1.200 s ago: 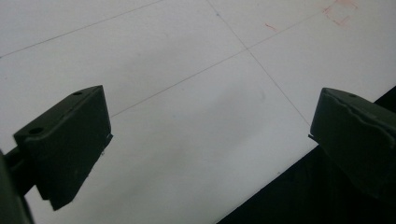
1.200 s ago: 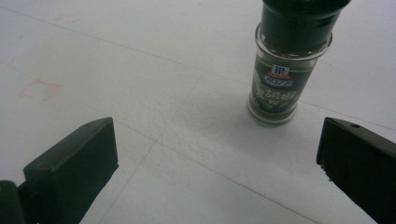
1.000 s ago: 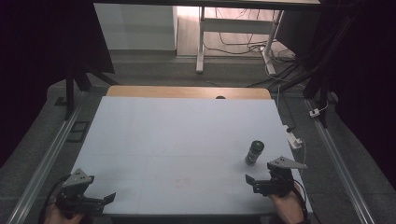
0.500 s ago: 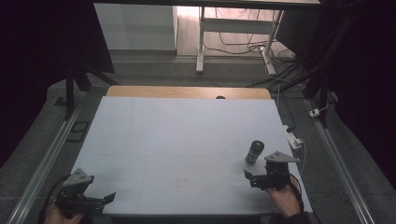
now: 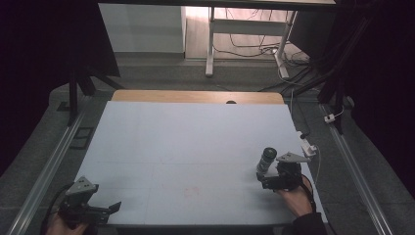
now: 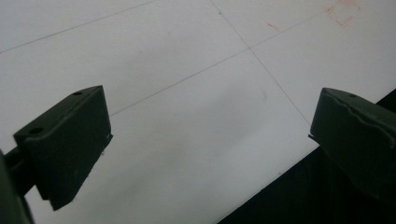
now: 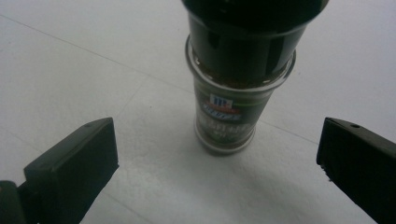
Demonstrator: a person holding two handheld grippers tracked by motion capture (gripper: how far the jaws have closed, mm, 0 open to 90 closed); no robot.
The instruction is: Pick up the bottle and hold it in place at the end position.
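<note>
A spice grinder jar (image 5: 266, 159) with a dark cap and a green label stands upright near the right side of the white table (image 5: 195, 137). My right gripper (image 5: 264, 179) is open just in front of it, on the person's side. In the right gripper view the jar (image 7: 233, 107) stands a little beyond the right gripper (image 7: 217, 130), centred between the two wide-apart jaws and touching neither. My left gripper (image 5: 110, 213) hangs open and empty over the front left corner. In the left gripper view the left gripper (image 6: 210, 107) has only bare table between its jaws.
A white plug (image 5: 308, 146) with a cable lies at the table's right edge, behind the jar. A wooden strip (image 5: 195, 96) runs along the far edge. The table's front edge (image 6: 289, 168) passes just under the left gripper. Metal rails flank the table on both sides.
My right gripper has moved forward and slightly left, closing in on the jar. The jar and the left gripper have not moved.
</note>
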